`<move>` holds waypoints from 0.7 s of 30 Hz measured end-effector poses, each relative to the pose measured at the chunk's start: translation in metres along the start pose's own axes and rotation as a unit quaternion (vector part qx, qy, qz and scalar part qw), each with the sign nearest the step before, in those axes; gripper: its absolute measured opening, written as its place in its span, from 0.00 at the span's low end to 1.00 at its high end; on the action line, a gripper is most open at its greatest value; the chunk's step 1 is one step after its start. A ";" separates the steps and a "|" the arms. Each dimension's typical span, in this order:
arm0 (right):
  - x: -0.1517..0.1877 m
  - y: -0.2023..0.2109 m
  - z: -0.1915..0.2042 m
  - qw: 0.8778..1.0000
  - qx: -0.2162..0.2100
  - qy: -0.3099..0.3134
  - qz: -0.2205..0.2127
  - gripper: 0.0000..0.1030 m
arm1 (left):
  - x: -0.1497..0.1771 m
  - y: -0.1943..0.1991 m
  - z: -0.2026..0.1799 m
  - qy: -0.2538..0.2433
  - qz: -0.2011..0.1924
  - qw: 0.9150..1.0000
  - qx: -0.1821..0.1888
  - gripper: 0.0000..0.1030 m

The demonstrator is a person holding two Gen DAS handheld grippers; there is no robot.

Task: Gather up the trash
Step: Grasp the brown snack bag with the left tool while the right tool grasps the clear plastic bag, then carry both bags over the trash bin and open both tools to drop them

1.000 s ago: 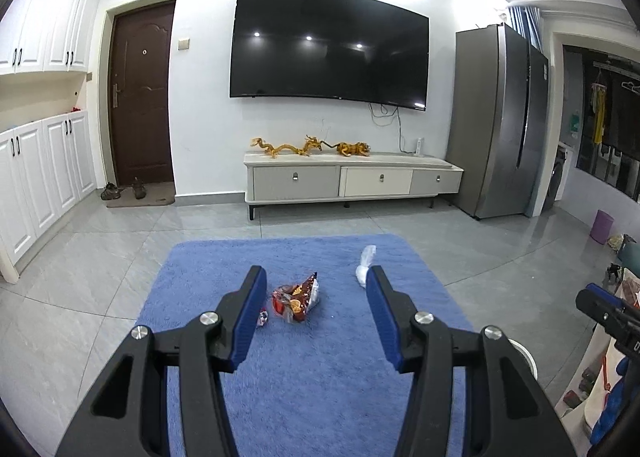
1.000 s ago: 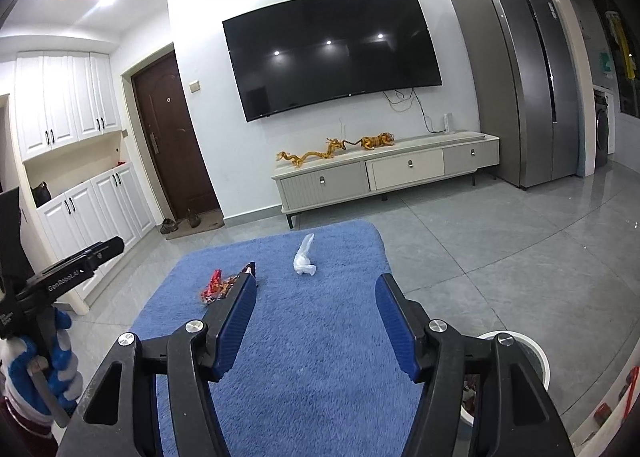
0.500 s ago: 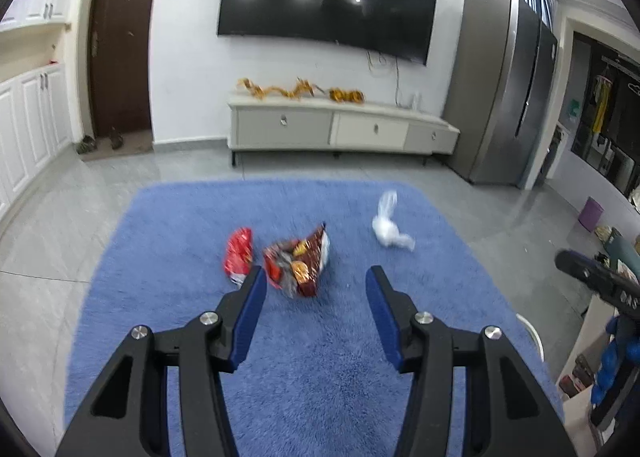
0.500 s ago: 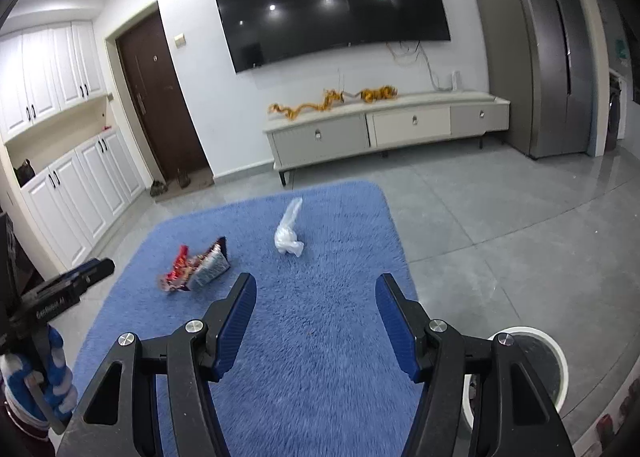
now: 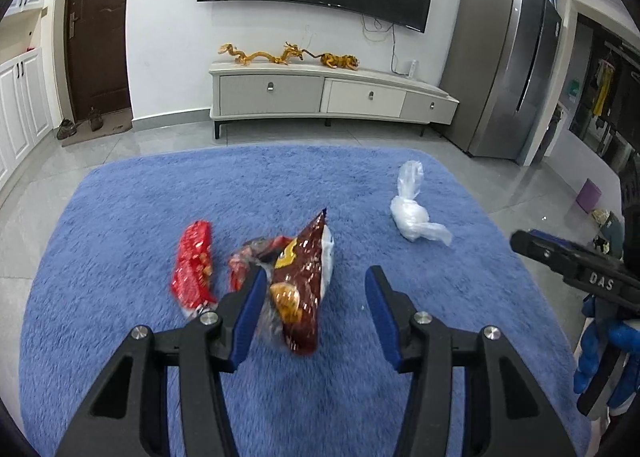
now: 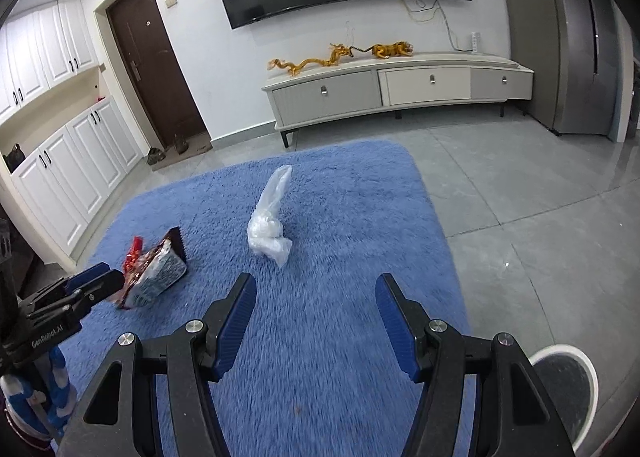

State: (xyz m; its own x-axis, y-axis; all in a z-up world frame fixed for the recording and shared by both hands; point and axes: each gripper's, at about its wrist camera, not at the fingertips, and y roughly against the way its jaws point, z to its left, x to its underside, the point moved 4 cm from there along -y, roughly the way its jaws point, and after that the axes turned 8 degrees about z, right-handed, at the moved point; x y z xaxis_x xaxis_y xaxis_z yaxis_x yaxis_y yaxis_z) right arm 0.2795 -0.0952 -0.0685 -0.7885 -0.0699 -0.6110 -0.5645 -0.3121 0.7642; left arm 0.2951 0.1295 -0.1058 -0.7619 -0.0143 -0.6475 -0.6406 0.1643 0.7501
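A dark red snack bag lies crumpled on the blue rug, with a small red wrapper to its left and a knotted white plastic bag to its right. My left gripper is open and empty, low over the rug, its left finger beside the snack bag. My right gripper is open and empty, just short of the white plastic bag. The snack bag also shows in the right wrist view, near the left gripper's tip.
A white round bin stands on the grey tiles at the rug's right edge. A TV cabinet lines the far wall, a fridge stands at the right, and white cupboards at the left.
Both grippers have moved forward and down toward the rug. The snack bag now sits between the left fingers, and the white bag is closer to the right gripper. Both stay open.
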 end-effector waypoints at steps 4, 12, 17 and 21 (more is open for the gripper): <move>-0.017 -0.023 0.006 1.000 -0.007 0.007 0.007 0.58 | -0.004 -0.021 -0.003 -0.009 0.009 1.000 -0.011 0.45; -0.037 -0.071 0.023 0.999 -0.030 0.030 0.033 0.58 | -0.001 -0.050 0.002 0.002 0.037 0.999 0.003 0.24; -0.036 -0.093 0.027 0.997 -0.039 0.033 0.059 0.52 | 0.005 -0.049 -0.006 -0.009 0.040 0.999 0.020 0.18; -0.034 -0.090 0.032 0.996 -0.050 0.044 0.059 0.29 | 0.013 -0.037 -0.014 -0.007 0.039 0.998 0.040 0.17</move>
State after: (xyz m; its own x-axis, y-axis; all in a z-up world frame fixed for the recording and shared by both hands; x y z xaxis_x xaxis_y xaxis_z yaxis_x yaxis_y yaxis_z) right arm 0.3495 -0.0341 -0.1098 -0.8210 -0.1941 -0.5369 -0.4376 -0.3900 0.8102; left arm 0.3076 0.1097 -0.1403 -0.8077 0.0157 -0.5894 -0.5687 0.2435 0.7857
